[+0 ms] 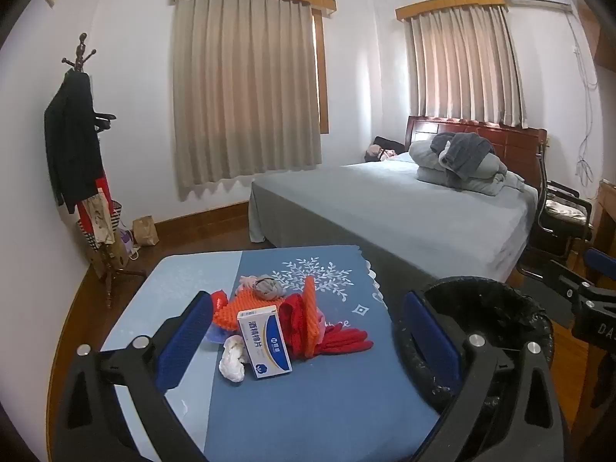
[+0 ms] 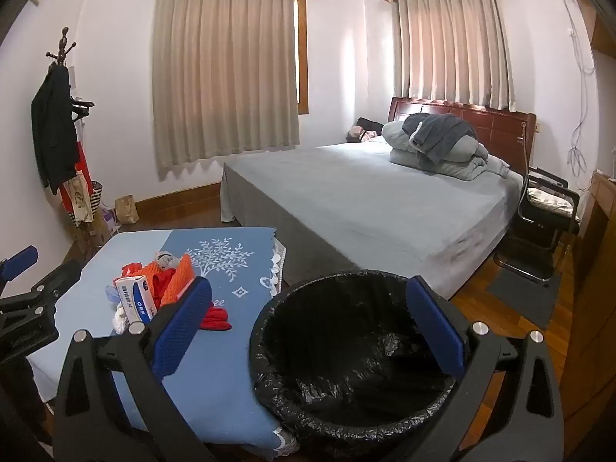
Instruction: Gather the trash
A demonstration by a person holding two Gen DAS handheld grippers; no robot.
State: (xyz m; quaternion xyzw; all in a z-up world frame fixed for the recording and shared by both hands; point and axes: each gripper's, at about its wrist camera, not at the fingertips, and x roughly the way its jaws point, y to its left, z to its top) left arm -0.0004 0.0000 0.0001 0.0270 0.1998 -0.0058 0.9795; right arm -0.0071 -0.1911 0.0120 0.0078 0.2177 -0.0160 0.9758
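A pile of trash lies on the blue-clothed table (image 1: 308, 404): a white and blue box (image 1: 265, 340), a crumpled white tissue (image 1: 232, 360), orange foam netting (image 1: 310, 315), red fabric (image 1: 342, 340) and a grey wad (image 1: 267, 287). The box also shows in the right wrist view (image 2: 134, 296). A bin with a black liner (image 2: 358, 362) stands right of the table. My left gripper (image 1: 308, 340) is open and empty, hovering just before the pile. My right gripper (image 2: 308, 319) is open and empty above the bin's near rim. The bin shows at the right in the left wrist view (image 1: 489, 308).
A grey bed (image 2: 365, 200) with folded bedding stands behind the table and bin. A coat stand (image 1: 77, 161) with clothes is at the left wall, a paper bag (image 1: 145, 231) by it. A black chair (image 2: 543, 215) stands at the right on the wooden floor.
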